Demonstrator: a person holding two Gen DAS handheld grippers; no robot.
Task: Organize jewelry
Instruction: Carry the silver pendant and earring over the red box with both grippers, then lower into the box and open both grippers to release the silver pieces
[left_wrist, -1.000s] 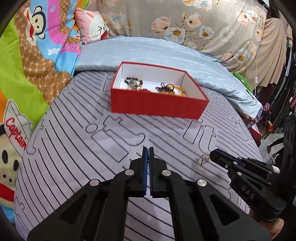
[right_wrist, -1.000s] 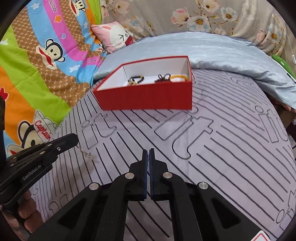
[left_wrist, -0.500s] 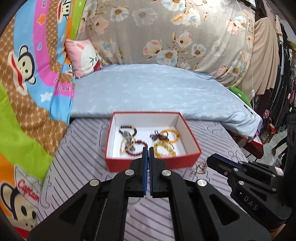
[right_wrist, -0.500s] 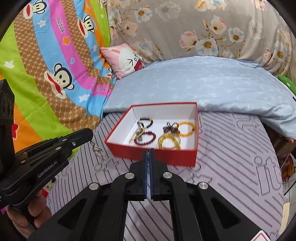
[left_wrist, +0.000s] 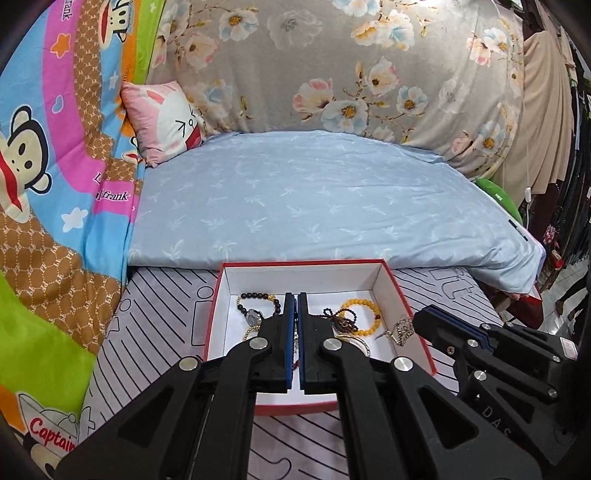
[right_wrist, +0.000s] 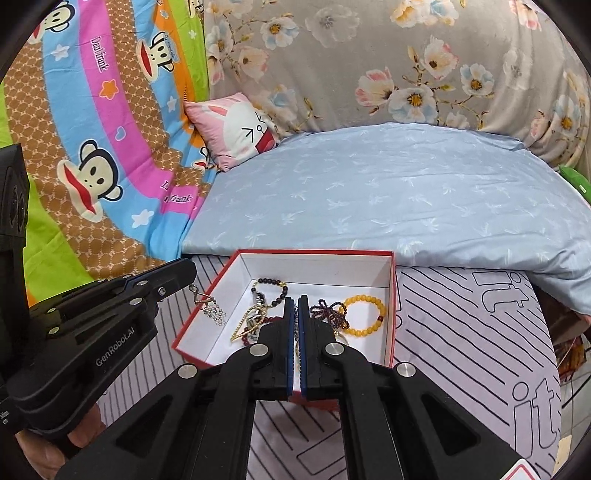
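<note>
1. I see the red box (left_wrist: 236, 295) with its white interior lying on the striped grey sheet (right_wrist: 461, 332), just in front of the pale blue quilt (left_wrist: 314, 199).
2. Inside the box lie a yellow bead bracelet (right_wrist: 364, 314), a dark bead bracelet (left_wrist: 255, 297) and a dark red tangle of beads (right_wrist: 327, 312), near one another.
3. My left gripper (right_wrist: 184, 269) has its jaws pressed together on a thin silver chain (right_wrist: 212, 308); the chain dangles over the box's left wall.
4. My right gripper (left_wrist: 419, 319) is likewise clamped on a small chain piece (left_wrist: 402, 328), hanging at the box's right wall.
5. In each gripper's own view the blue-edged fingers meet with only a slit between them.
6. A pink rabbit pillow (left_wrist: 166, 118) leans at the quilt's far left corner, against the cartoon monkey blanket (right_wrist: 92, 173).
7. A hand (right_wrist: 48, 450) shows under the left gripper.
</note>
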